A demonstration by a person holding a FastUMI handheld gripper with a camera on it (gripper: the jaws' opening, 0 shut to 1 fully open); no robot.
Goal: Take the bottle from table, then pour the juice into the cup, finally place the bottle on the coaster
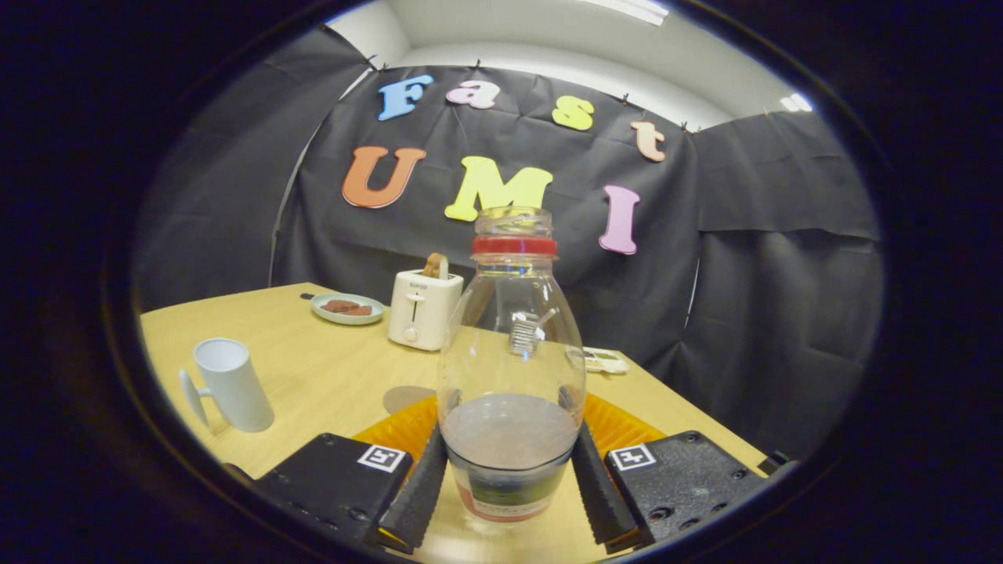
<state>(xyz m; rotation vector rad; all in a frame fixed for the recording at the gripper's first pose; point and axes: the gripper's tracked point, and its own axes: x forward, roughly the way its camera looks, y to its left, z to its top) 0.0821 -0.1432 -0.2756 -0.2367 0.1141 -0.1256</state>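
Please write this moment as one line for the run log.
stage: grasp | gripper: shut on bottle | bottle: upright, uncapped, juice low | cup: left, apart | coaster: behind bottle

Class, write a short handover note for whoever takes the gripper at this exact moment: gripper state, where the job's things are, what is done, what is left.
Gripper: fingers flank the bottle low on its body, apparently pressing both sides.
Bottle: upright, uncapped, juice in its lower part; whether it is lifted off the table is unclear.
Cup: upright, off to the left beyond the fingers, handle turned away from the bottle.
Coaster: grey disc on the table just behind the bottle, bare.
Done: bottle gripped.
Left: pour into the cup, set the bottle on the coaster.
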